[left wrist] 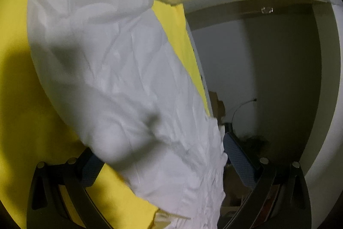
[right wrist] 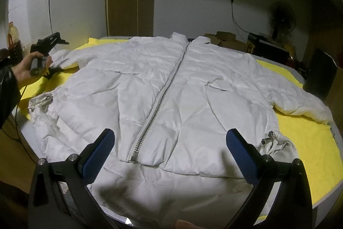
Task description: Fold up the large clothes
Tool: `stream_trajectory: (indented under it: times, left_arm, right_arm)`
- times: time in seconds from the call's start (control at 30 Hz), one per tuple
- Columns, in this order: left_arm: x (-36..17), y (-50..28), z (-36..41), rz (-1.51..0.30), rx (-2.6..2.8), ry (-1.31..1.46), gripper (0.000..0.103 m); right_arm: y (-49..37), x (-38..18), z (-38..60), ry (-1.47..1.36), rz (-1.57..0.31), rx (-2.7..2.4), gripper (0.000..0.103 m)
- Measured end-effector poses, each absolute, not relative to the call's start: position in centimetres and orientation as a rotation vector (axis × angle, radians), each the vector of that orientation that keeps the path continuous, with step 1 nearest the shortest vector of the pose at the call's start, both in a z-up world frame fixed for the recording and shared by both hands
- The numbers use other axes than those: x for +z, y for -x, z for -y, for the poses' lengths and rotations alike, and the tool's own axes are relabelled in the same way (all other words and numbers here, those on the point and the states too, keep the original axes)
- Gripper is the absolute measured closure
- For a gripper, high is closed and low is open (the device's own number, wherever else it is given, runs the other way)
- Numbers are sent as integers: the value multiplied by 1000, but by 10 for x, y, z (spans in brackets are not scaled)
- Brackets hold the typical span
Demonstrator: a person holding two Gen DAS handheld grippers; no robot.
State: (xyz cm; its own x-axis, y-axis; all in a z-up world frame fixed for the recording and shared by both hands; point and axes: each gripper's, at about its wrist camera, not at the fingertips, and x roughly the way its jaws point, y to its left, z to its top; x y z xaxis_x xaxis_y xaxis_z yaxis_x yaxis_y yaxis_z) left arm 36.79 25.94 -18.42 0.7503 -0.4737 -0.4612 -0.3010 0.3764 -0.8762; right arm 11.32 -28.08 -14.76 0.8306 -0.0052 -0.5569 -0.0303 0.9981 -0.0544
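Right tool [right wrist: 170,152] hovers with fingers spread wide above the hem of the white jacket [right wrist: 171,87], which lies zipped and face up on a yellow sheet [right wrist: 306,138] over the bed. Left tool [left wrist: 163,156], held in a hand [right wrist: 30,69] at the far sleeve [left wrist: 120,70], has its fingers apart around the sleeve cloth, not clamped on it

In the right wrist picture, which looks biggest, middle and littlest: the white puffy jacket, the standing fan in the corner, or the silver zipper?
1. White puffy jacket, biggest by far.
2. Silver metal zipper, long but thin.
3. Dark standing fan, littlest here, though it stands far back, so it may really be bigger than it looks.
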Motion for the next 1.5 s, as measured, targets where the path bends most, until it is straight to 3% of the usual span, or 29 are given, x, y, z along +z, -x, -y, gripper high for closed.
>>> stream_trajectory:
  times: [0.3,0.37,0.43,0.5,0.8,1.0,1.27,1.5]
  left_arm:
    - [-184,-375,-283,-778,-125,1209,9]
    - [-183,-377,-285,-787,-109,1171,24]
    - [-182,-379,-288,-800,-81,1139,61]
    - [-181,-381,-290,-829,-31,1079,90]
    - [-131,-376,-278,-714,-88,733,95]
    - [-74,-369,-256,-612,-111,512,95]
    - [-43,-357,-248,-581,-93,418,95]
    - [-36,-364,-212,-595,-74,318,95]
  right_arm:
    - [-124,-147,281,47,-633,12,0]
    - [-125,-145,278,59,-620,9,0]
    - [-126,-142,275,78,-600,-2,0]
    - [-127,-139,274,84,-583,-13,0]
    - [-186,-95,270,100,-645,65,0]
    - [-308,-71,213,144,-755,166,0]
    - [-491,-130,97,364,-853,11,0]
    - [-530,-182,43,466,-946,22,0]
